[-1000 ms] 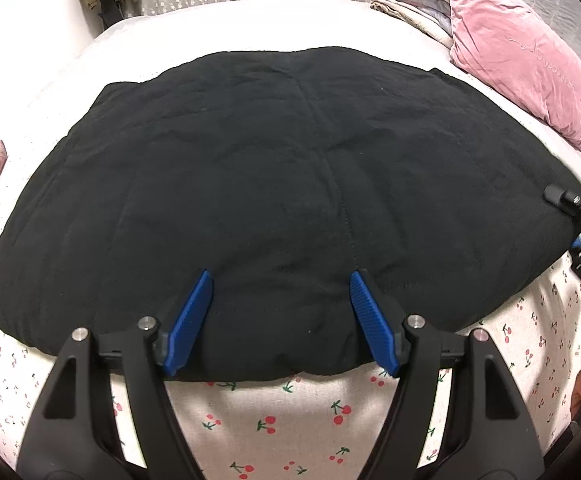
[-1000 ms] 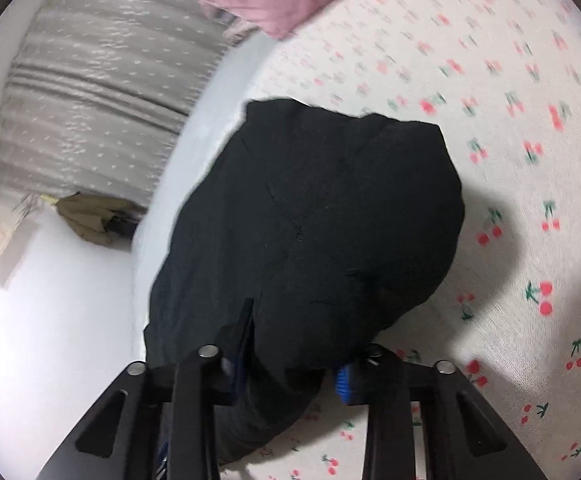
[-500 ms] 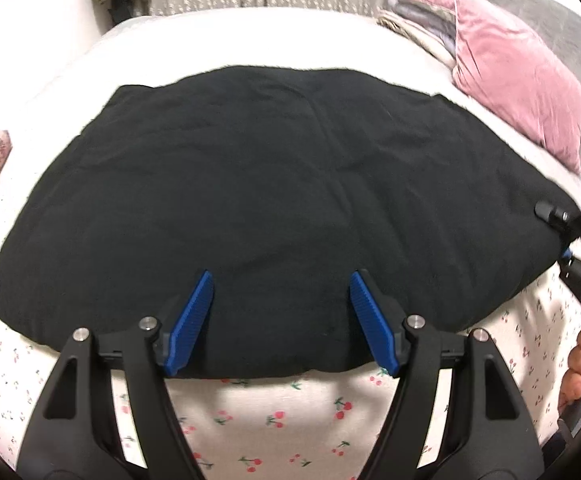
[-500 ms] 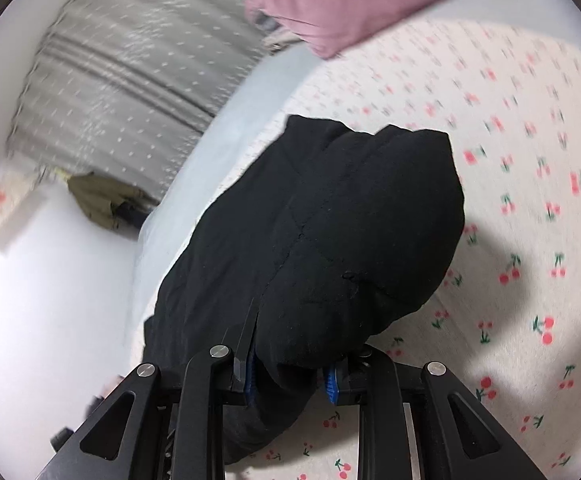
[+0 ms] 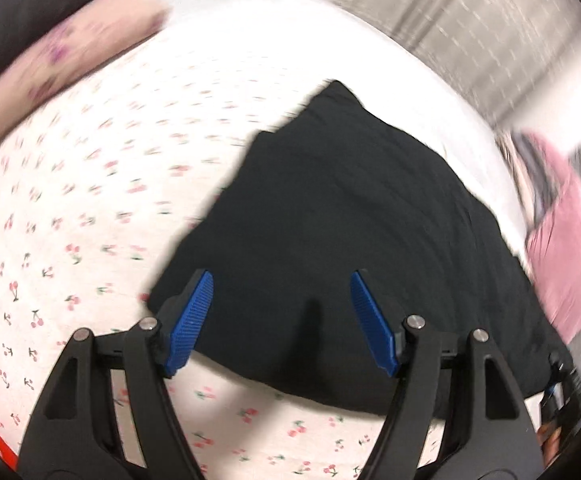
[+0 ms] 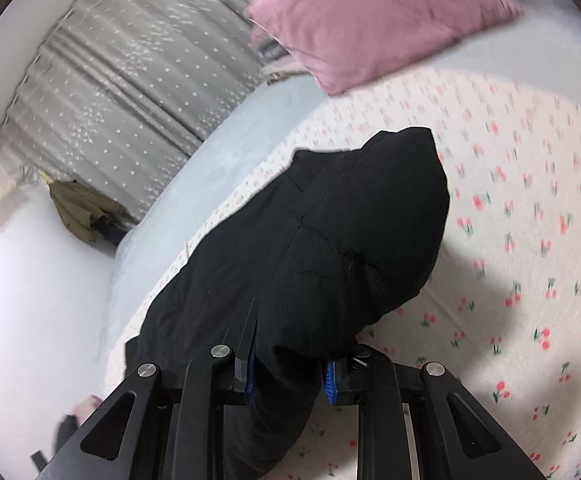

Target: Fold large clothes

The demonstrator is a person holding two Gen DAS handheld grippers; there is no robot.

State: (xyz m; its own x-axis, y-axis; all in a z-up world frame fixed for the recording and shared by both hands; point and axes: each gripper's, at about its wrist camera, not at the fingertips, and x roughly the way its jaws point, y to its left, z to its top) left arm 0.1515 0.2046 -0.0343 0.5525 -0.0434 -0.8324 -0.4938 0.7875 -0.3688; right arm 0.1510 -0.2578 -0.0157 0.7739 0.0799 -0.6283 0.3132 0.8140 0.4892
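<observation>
Pinching the black garment (image 6: 354, 248) edge, right gripper (image 6: 288, 376) lifts it for folding; left gripper (image 5: 280, 320) hovers spread, empty, over the cloth.

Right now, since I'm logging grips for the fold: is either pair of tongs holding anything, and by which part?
The right tongs clamp a bunched edge of the black quilted garment. The left tongs are open, holding nothing.

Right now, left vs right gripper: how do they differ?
Jaws: the left gripper is spread wide open; the right gripper is pinched shut. Load: the left holds nothing, its blue pads bare above the black garment; the right clamps a bunched fold of that garment, which hides most of its pads. Shared: black frames, blue ribbed pads, both over the cherry-print sheet.
</observation>
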